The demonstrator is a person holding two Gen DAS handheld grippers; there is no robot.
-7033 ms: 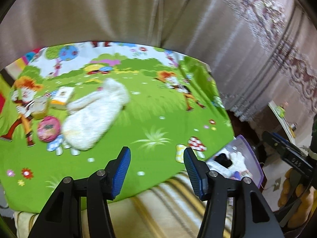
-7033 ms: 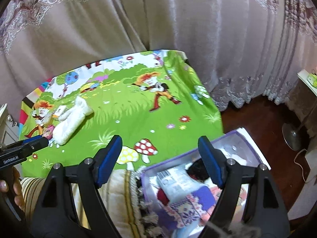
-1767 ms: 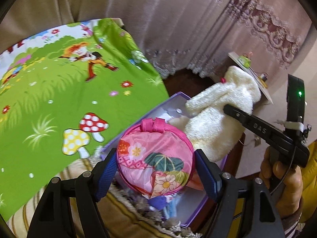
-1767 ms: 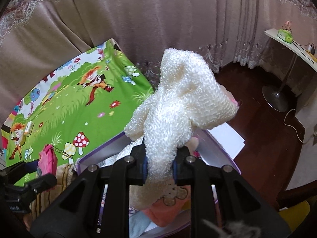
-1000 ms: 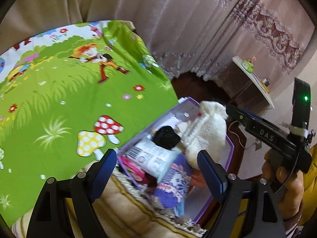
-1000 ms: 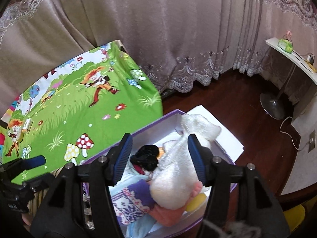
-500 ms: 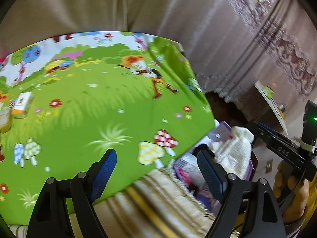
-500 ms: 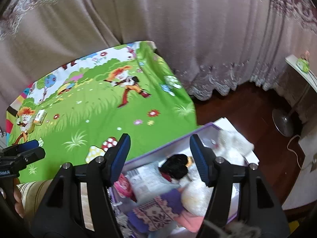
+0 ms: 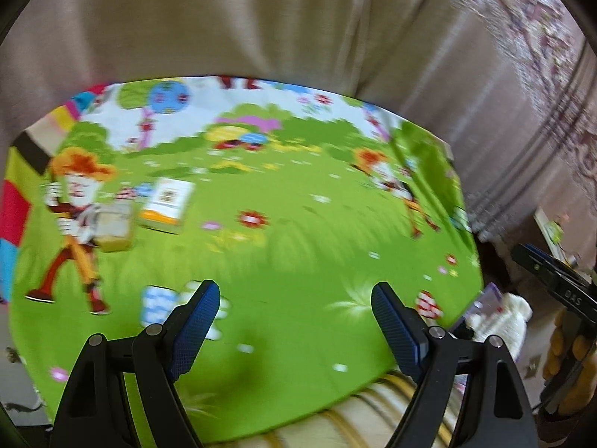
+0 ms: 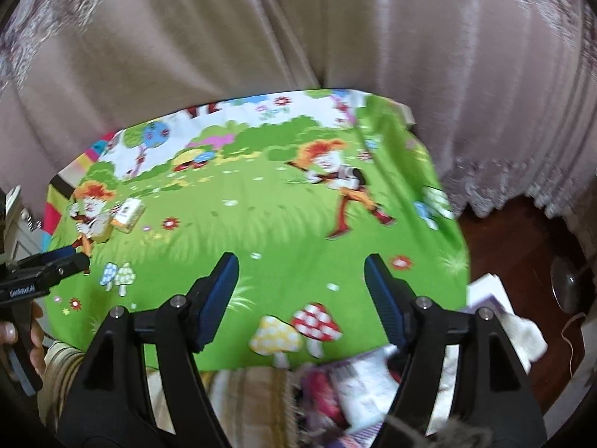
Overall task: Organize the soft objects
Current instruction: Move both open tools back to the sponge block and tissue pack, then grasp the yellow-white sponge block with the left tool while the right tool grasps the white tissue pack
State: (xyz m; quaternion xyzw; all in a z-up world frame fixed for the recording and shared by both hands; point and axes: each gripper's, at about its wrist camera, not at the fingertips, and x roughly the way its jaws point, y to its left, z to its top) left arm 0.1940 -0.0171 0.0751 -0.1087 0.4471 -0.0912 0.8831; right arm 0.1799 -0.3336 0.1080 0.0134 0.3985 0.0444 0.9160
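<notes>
My left gripper (image 9: pixel 294 298) hangs open and empty over the green cartoon bedspread (image 9: pixel 298 246). In the right wrist view my right gripper (image 10: pixel 300 272) is also over the bedspread (image 10: pixel 261 216), its jaws opening with nothing between them. The purple storage box (image 10: pixel 488 296) sits off the bed's lower right corner, with the white plush toy (image 10: pixel 524 334) and other soft items (image 10: pixel 358 384) inside. In the left wrist view the plush (image 9: pixel 502 321) shows at the right edge in the box (image 9: pixel 485 295). Both views are blurred.
A white and orange carton (image 9: pixel 168 203) and a beige packet (image 9: pixel 113 226) lie on the bedspread's left side. Curtains (image 10: pixel 298 37) hang behind the bed. A striped blanket (image 9: pixel 391 407) covers the near edge. A lamp base (image 10: pixel 567 287) stands on the dark wood floor.
Both grippers have swung left from the box to over the bedspread. The right jaws have spread wider. The plush and the pink pouch stay in the box.
</notes>
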